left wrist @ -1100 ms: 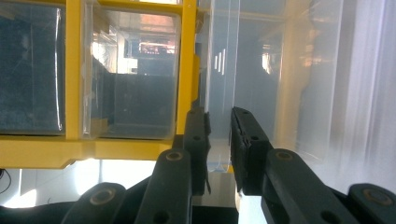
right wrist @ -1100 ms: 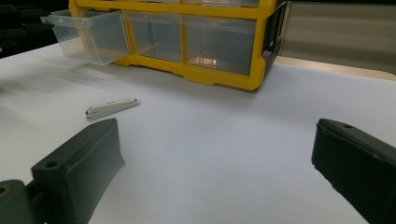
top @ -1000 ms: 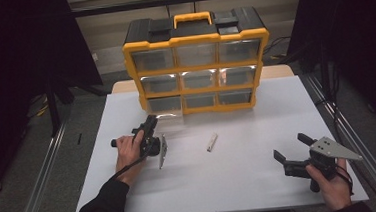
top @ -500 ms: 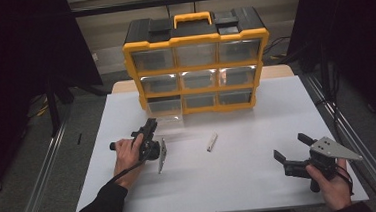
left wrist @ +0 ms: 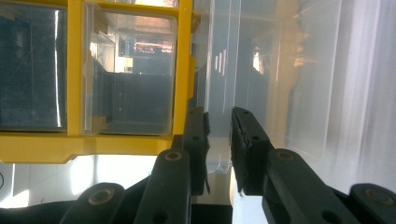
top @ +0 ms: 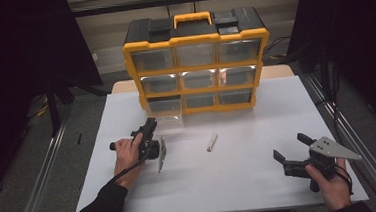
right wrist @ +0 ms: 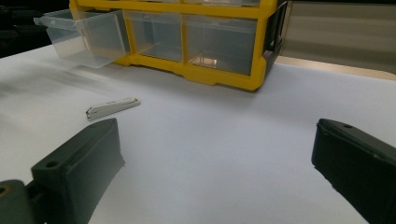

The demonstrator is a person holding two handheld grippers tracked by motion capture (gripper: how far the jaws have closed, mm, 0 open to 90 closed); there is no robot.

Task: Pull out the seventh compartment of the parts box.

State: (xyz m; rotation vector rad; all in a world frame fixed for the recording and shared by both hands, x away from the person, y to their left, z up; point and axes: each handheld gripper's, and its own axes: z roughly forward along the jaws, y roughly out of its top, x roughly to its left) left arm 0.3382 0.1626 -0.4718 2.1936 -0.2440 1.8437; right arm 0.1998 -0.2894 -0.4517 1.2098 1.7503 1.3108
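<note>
L gripper [top: 150, 131]: its fingers [left wrist: 196, 140] are pinched onto the front lip of the clear drawer [left wrist: 243, 74], thin plastic edge caught between the two pads, so it's gripping the drawer, prob. as a handle to slide it. Gripper is rolled on its side, which is why the cabinet looks turned in the left gripper view. The drawer [top: 164, 107] is the bottom-left one of the yellow organizer [top: 197, 65] and sits partly pulled out over the tabletop [top: 241, 182], toward the person; in the right gripper view it juts out past the yellow frame w/ nothing visible inside, as far as I can tell. Organizer stands at the far edge of the tabletop, roughly centred, other drawers flush. R gripper [top: 292, 154]: fingers [right wrist: 74, 168] spread wide, nothing between them, held low near the near-right corner of the tabletop, pointing across at the middle; looks parked, waiting its turn. Small white clip-like item [top: 211, 142] lies flat mid-tabletop, between the two grippers, apart from both and a little in front of the organizer; likely the thing meant for the drawer, hence drawer held open w/ L while R is free to fetch it. Can't tell what the item is exactly.
</note>
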